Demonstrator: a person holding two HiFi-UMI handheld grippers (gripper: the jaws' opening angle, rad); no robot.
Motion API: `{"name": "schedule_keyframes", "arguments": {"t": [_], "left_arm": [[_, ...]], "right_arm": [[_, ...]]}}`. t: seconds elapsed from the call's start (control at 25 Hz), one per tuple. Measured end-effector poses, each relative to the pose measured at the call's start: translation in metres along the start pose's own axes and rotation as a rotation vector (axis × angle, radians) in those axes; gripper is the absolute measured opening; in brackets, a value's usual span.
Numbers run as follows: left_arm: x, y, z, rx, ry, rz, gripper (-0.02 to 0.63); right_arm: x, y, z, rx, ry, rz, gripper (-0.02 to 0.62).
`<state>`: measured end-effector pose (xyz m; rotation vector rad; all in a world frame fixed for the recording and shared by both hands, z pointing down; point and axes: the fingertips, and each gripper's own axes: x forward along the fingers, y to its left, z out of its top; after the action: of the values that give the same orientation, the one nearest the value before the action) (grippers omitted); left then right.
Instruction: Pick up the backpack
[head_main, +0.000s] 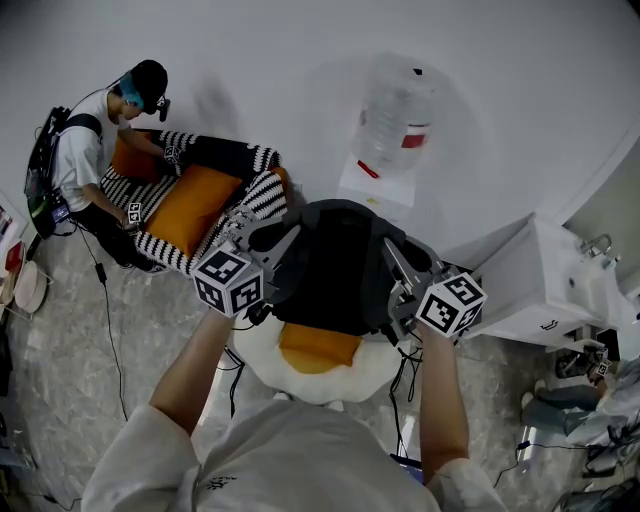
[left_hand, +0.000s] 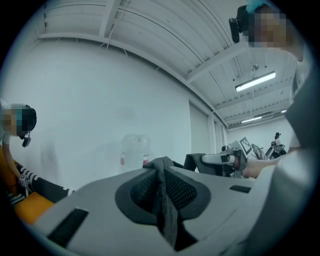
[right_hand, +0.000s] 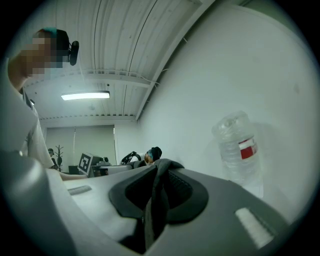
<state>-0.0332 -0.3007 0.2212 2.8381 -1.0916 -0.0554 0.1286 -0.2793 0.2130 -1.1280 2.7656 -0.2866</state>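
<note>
Hanging between the 2 grippers, the black backpack (head_main: 340, 262) is held over the fried-egg cushion (head_main: 318, 362). The left gripper (left_hand: 161, 175) has its fingers clenched on a dark fold of the bag's fabric, and the right gripper (right_hand: 156, 175) pinches another fold the same way. A second person (head_main: 95, 150) sits on a striped sofa (head_main: 215, 200) nearby.

Black backpack (head_main: 335, 265); bulky, top up, hanging between jaws; dark strap (left_hand: 167, 200) fold pinched each side.
</note>
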Motion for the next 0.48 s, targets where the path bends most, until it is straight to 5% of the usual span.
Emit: {"name": "schedule_keyframes", "arguments": {"t": [0.48], "left_arm": [[0.002,-0.004,-0.011,-0.004,0.023,-0.007,0.032]], "right_arm": [[-0.006,-0.004,-0.009,0.012,0.012,-0.015,0.044]]}}
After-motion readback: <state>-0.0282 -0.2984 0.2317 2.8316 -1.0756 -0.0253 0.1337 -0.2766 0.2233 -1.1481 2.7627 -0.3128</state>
